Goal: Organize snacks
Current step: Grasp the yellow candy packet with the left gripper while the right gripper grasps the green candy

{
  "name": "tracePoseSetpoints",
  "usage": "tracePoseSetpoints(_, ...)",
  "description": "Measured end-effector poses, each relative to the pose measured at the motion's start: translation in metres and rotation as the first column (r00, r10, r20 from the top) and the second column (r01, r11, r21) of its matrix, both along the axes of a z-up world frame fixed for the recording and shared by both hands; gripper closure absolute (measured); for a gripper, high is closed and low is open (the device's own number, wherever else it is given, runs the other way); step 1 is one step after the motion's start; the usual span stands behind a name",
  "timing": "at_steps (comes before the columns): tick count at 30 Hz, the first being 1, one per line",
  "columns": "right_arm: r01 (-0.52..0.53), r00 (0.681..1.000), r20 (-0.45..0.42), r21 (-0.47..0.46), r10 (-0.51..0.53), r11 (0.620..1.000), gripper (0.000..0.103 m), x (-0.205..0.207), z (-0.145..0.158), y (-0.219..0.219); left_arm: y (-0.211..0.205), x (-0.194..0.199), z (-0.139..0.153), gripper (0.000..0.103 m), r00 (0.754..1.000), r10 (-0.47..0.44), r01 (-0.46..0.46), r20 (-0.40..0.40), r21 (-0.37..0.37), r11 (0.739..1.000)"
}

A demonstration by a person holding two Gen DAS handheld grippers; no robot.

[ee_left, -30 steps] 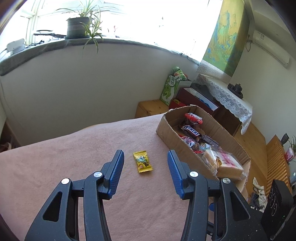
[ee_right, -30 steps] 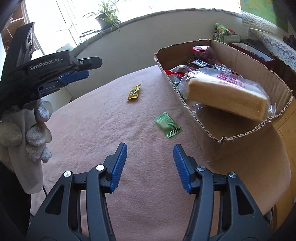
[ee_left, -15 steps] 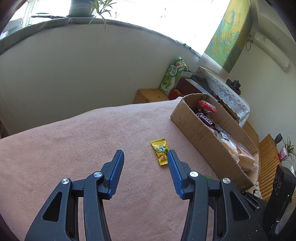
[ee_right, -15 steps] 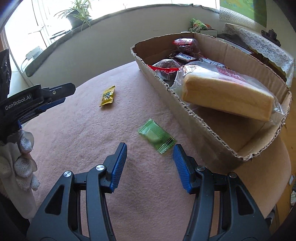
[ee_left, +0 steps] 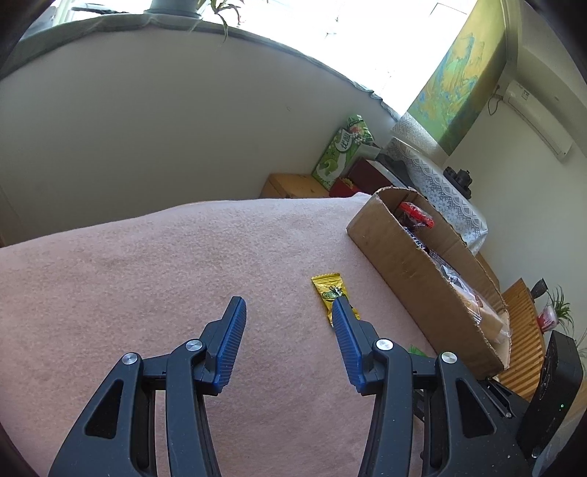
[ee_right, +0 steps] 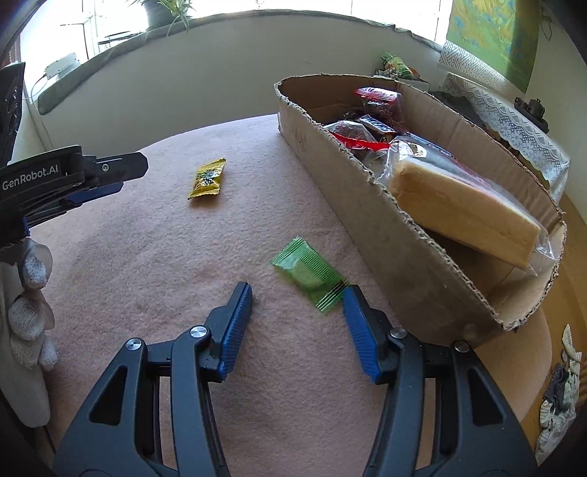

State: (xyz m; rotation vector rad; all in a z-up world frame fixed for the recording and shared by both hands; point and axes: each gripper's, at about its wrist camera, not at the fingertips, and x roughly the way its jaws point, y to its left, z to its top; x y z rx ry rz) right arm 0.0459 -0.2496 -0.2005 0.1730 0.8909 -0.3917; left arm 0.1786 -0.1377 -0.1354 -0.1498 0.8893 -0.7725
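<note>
A yellow snack packet (ee_left: pixel 329 290) lies on the pink tablecloth (ee_left: pixel 183 257); the right finger of my open left gripper (ee_left: pixel 288 304) overlaps its near end, and nothing is between the jaws. The same yellow packet (ee_right: pixel 207 178) shows farther off in the right wrist view. A green snack packet (ee_right: pixel 308 273) lies just ahead of my open right gripper (ee_right: pixel 298 291), its striped end beside the right fingertip. A cardboard box (ee_right: pixel 367 205) to the right holds a bagged loaf (ee_right: pixel 462 209) and several wrapped snacks. The left gripper (ee_right: pixel 106 176) enters from the left edge, held by a gloved hand.
The cardboard box (ee_left: pixel 407 268) stands along the table's right side, close to both packets. Beyond the table are a low wall, a windowsill with a potted plant (ee_right: pixel 161 11), a green carton (ee_left: pixel 339 154) and a lace-covered shelf (ee_left: pixel 440 183). A black device (ee_left: pixel 550 385) sits low right.
Both grippers have come down closer to the cloth. The yellow packet drifted from between the left jaws to the right finger. The green packet now lies nearer the right gripper's tips.
</note>
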Motion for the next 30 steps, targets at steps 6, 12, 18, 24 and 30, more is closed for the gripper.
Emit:
tracePoseSetpoints(6,-0.119,0.993,-0.005,0.005,0.119,0.993,0.055,0.009,0.002,0.016,0.006,0.004,-0.001,0.055,1.0,0.008,-0.008,-0.008,-0.013,1.0)
tracePoseSetpoints(12,-0.059,0.998,0.002,-0.004,0.059,0.998,0.056,0.013,0.005,0.005,-0.001,0.004,-0.002,0.055,1.0,-0.009,0.009,-0.007,0.005,1.0)
tracePoseSetpoints(18,-0.066,0.998,-0.005,0.0,0.066,0.998,0.058,0.023,-0.001,0.001,-0.029,-0.002,0.0,0.055,0.998,-0.067,0.066,0.008,0.062,0.996)
tracePoseSetpoints(24,-0.1,0.995,-0.005,0.007,0.1,0.995,0.07,0.029,-0.001,0.0,-0.066,-0.001,-0.005,0.055,0.992,-0.124,0.124,-0.006,0.121,0.985)
tracePoseSetpoints(30,-0.127,0.992,0.004,0.022,0.127,0.992,0.078,0.027,-0.001,0.0,-0.084,-0.006,-0.012,0.056,0.991,-0.129,0.122,0.022,0.213,0.97)
